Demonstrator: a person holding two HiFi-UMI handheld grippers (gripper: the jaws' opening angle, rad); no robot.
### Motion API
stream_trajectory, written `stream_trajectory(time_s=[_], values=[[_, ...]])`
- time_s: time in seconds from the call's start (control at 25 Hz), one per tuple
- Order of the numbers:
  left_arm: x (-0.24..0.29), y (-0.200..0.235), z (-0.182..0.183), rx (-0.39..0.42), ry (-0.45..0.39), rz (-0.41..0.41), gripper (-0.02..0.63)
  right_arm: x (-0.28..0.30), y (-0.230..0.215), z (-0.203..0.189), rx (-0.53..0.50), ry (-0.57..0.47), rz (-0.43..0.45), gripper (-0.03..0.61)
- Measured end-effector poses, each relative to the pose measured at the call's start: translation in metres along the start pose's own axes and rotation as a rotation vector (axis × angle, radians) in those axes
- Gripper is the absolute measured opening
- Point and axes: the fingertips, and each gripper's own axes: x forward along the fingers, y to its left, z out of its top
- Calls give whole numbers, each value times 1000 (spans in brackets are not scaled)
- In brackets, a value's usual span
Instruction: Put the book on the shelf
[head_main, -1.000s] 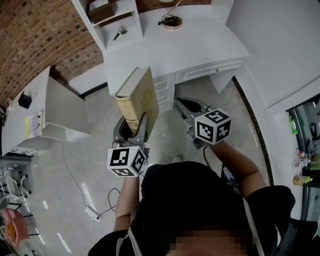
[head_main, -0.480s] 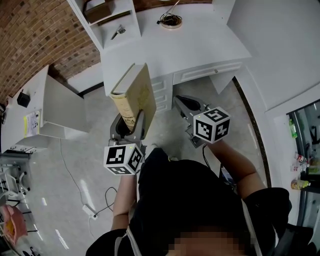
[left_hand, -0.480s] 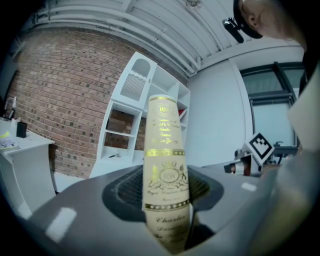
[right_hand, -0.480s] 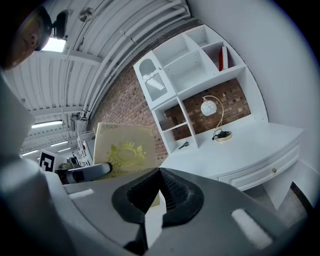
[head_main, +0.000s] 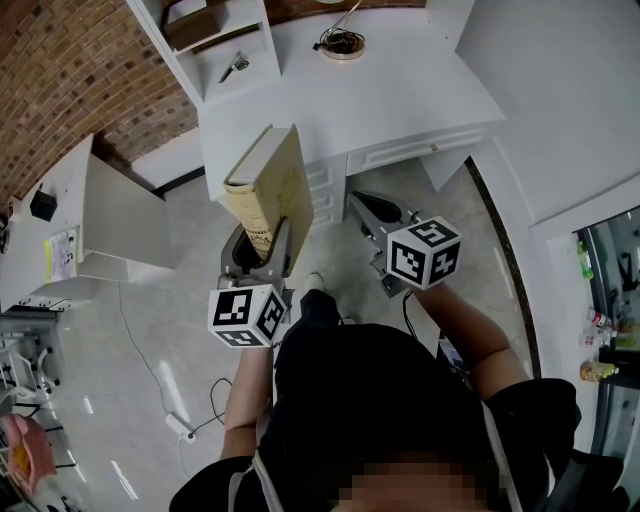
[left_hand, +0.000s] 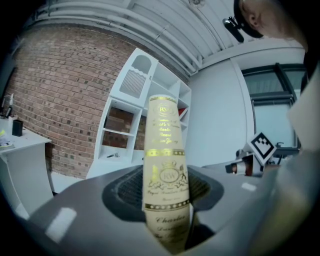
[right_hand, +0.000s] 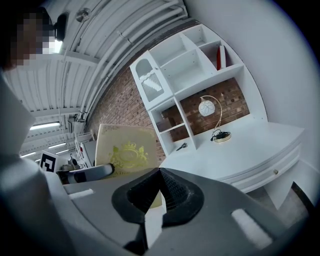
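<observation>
A thick cream book (head_main: 272, 185) with gold print stands upright in my left gripper (head_main: 263, 248), which is shut on its lower end. In the left gripper view its spine (left_hand: 165, 160) rises between the grey fingers (left_hand: 122, 187), in front of the white shelf unit (left_hand: 142, 107). My right gripper (head_main: 362, 207) hangs to the right of the book, apart from it, jaws shut with nothing between them. In the right gripper view the right gripper (right_hand: 159, 176) points at the shelf unit (right_hand: 187, 67), with the book's cover (right_hand: 127, 150) to its left.
A white curved desk (head_main: 400, 95) with drawers lies ahead, the shelf unit (head_main: 215, 35) on its left end. A lamp (right_hand: 207, 107) with a coiled cable (head_main: 343, 45) stands on the desk. A red book (right_hand: 220, 57) sits on an upper shelf. A brick wall (head_main: 70, 70) is behind.
The left gripper and the book have shifted slightly left. A shoe has come into view on the floor between the grippers. Both jaws stand as before.
</observation>
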Motion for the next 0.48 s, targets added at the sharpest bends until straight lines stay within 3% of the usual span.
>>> stream_trajectory(time_s=[0.48], values=[[42,40,11,-14,3,0,206,59,-13,19,3,21,5,-3]])
